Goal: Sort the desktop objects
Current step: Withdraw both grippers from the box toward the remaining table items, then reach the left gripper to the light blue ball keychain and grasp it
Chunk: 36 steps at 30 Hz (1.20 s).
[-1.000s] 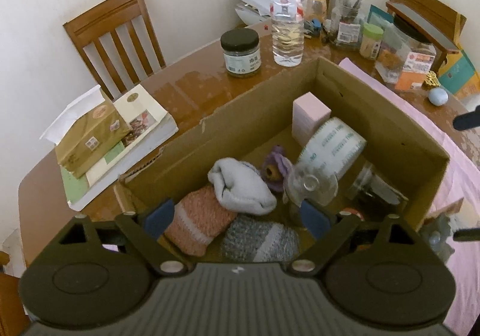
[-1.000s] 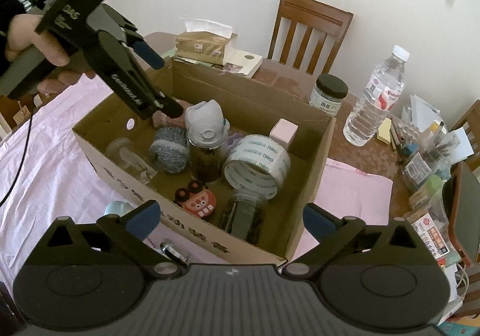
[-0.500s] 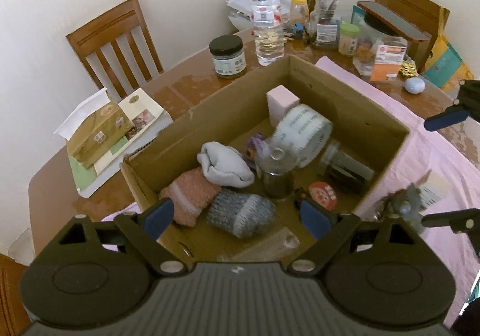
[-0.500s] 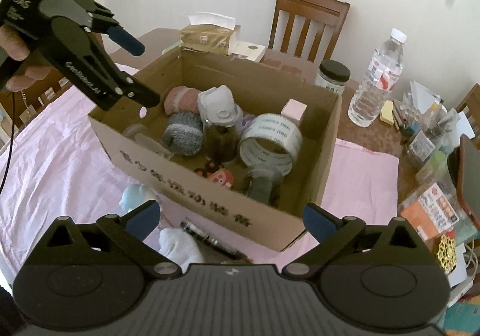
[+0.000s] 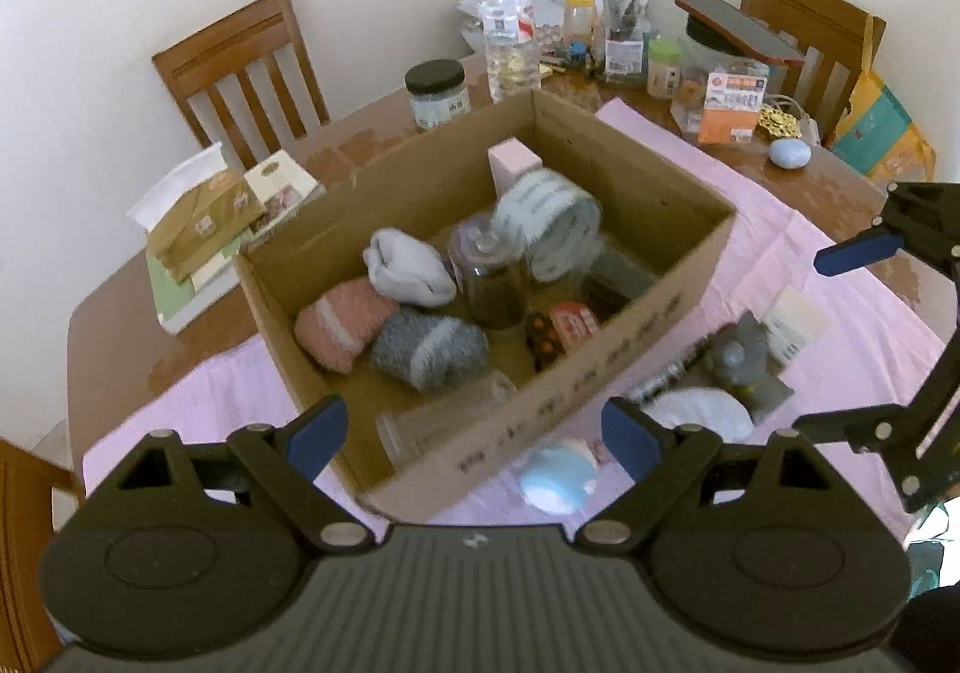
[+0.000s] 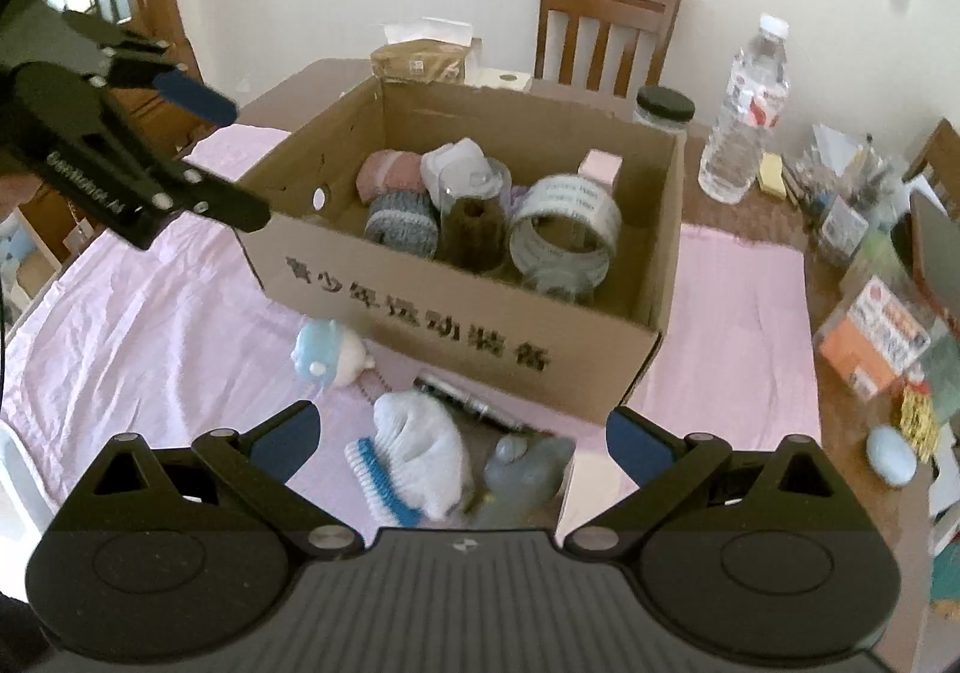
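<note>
A cardboard box stands on the pink cloth. It holds rolled socks, a tape roll, a dark jar, a pink block and small items. In front of the box lie a blue-white plush, a white sock, a blue brush, a grey toy and a dark pen. My left gripper is open and empty above the box's near corner. My right gripper is open and empty above the loose items.
Behind the box stand a water bottle, a dark-lidded jar, a tissue pack and cluttered stationery. Wooden chairs ring the table. An orange packet and a pale blue stone lie at the right.
Both grippers have pulled back and up from the box, so the loose items in front of it have come into view. Both stay open and empty.
</note>
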Tool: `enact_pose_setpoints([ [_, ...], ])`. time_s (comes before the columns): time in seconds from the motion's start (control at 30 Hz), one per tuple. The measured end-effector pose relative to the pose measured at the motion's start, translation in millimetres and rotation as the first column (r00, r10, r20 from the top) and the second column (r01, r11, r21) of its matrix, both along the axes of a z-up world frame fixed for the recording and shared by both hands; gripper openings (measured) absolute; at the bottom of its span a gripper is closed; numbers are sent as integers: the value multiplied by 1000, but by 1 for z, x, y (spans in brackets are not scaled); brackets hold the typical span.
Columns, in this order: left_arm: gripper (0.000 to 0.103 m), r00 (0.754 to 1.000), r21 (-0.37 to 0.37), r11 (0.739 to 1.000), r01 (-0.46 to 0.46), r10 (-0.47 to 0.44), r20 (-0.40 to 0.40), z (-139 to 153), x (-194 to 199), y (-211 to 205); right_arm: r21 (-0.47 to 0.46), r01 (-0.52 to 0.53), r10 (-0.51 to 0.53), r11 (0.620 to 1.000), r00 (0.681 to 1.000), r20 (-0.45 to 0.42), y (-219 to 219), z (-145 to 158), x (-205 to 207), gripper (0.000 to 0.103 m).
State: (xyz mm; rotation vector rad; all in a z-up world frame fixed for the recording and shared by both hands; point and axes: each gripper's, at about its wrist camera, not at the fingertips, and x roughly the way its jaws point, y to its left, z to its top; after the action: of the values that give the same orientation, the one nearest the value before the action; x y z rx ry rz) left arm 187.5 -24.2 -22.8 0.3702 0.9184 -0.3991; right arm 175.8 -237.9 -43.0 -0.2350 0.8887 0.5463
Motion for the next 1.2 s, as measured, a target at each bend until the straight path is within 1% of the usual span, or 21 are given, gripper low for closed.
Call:
enact_pose_setpoints([
  [0.13, 92, 1000, 4, 1000, -12, 12, -7, -6, -17, 1, 9, 34, -34, 999, 999, -15, -2, -7, -12, 103],
  [0.2, 92, 1000, 11, 1000, -23, 23, 2, -9, -26, 2, 11, 55, -55, 998, 998, -15, -2, -8, -18, 103],
  [0.33, 92, 999, -26, 999, -39, 39, 7, -15, -39, 7, 10, 93, -92, 996, 996, -7, 0, -11, -29, 103],
  [0.43, 92, 998, -5, 999, -52, 52, 37, -23, -47, 8, 4, 123, -123, 992, 992, 5, 1, -13, -36, 103],
  [0.5, 92, 997, -1, 998, -60, 60, 39, -30, -50, 8, 11, 142, -142, 990, 990, 0, 2, -15, -41, 103],
  [0.63, 92, 997, -18, 997, -69, 70, 24, -45, -53, 7, 3, 182, -182, 983, 983, -11, 2, -24, -50, 103],
  [0.73, 92, 995, -25, 995, -93, 94, 28, -53, -53, 5, 2, 177, -177, 984, 984, -32, -1, -31, -52, 103],
  [0.8, 92, 993, -43, 992, -116, 117, 15, -58, -50, 4, -13, 171, -171, 985, 985, -29, -5, -35, -50, 103],
  [0.87, 92, 989, -51, 988, -148, 149, 10, -64, -46, 1, -19, 162, -163, 987, 986, -29, -10, -39, -44, 103],
  [0.93, 92, 979, -52, 978, -203, 202, -10, -69, -42, -1, -26, 159, -160, 987, 986, -44, -16, -44, -36, 103],
  [0.97, 92, 975, -63, 973, -221, 220, -28, -71, -39, -3, -24, 154, -155, 988, 986, -53, -19, -46, -33, 103],
  [1.03, 92, 968, -72, 966, -250, 248, -36, -74, -35, -6, -8, 135, -135, 991, 989, -61, -25, -49, -26, 103],
  [1.1, 92, 959, -65, 957, -282, 280, -47, -77, -31, -10, -7, 129, -129, 992, 990, -61, -29, -51, -19, 103],
  [1.2, 92, 940, -80, 938, -339, 334, -62, -78, -24, -13, 4, 109, -108, 994, 992, -59, -37, -52, -10, 103],
])
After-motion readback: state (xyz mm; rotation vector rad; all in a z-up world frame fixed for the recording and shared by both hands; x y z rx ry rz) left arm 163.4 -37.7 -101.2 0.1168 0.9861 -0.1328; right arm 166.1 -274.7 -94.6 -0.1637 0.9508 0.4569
